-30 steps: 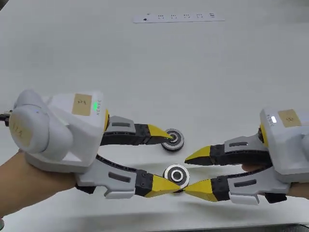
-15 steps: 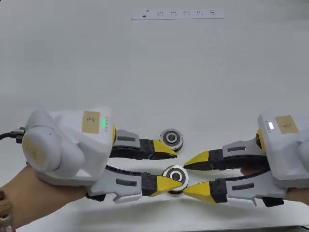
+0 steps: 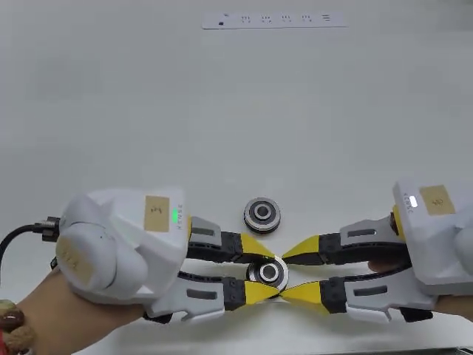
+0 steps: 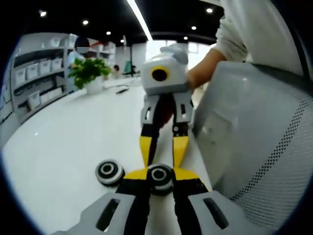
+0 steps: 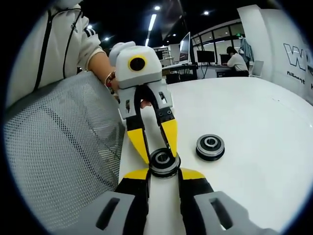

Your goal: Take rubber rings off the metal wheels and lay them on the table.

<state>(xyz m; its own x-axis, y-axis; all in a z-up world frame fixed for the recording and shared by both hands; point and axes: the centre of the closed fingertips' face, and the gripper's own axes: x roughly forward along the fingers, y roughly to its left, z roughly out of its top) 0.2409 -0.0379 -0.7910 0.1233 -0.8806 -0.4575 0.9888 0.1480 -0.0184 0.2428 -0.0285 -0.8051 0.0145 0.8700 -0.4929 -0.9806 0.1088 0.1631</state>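
Right between my two claws, by the near edge of the table (image 3: 222, 111), the near wheel (image 3: 268, 272) lies flat, with my left claw (image 3: 261, 271) pinched on it from the left, my right claw (image 3: 293, 271) pinched on it from the right, and the other wheel (image 3: 262, 214) just behind.

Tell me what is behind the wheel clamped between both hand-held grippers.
A second wheel lies free on the white table just beyond the clamped wheel. Yellow jaws cover its sides, hiding part of its rim.
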